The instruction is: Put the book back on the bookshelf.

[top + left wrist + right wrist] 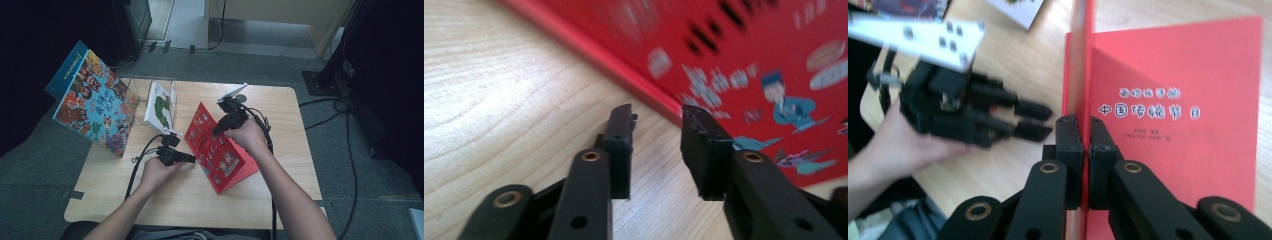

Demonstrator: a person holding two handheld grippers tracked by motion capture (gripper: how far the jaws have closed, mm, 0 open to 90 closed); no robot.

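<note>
Wooden tabletop [165, 200], grey carpeted floor around it: red book [220, 150] propped open at centre right.

Red book's raised cover is clamped edge-on between the pads of the right gripper [1086, 131], its jaws closed onto it. Left gripper [656, 125] lies low beside the book's lower left edge, jaws parted, nothing between them. Farther left, a white picture book [159, 104] stands in a clear stand; a large colourful book [95, 102] leans at the tabletop's left corner.

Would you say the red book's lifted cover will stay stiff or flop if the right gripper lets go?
The cover looks straight and edge-on between the right gripper's shut fingers, so it is probably stiff board. Released, it would likely swing shut rather than bend. The red book seems thin and light, so a push from the open left gripper might slide it across the table.
</note>
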